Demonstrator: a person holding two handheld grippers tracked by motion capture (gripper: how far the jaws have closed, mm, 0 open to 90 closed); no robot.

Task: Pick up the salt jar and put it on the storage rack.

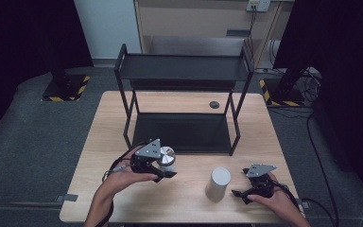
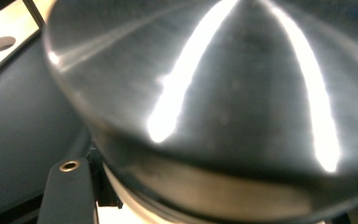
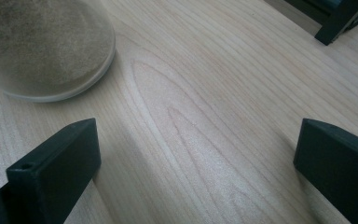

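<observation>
1. The left gripper (image 1: 163, 166) clamps the steel-lidded canister (image 1: 166, 159), held above the table (image 1: 189, 196) before the rack (image 1: 182, 111). A loose grip risks dropping it.
2. The right gripper (image 1: 246, 188), jaws spread and empty, rests beside the grey canister (image 1: 218, 183); a careless swing could topple it.

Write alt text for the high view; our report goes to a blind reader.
A person's left hand-held gripper holds a metal-lidded jar above a wooden table, in front of a black two-tier shelf. The right hand-held gripper rests open beside a pale cylinder standing on the table.
</observation>
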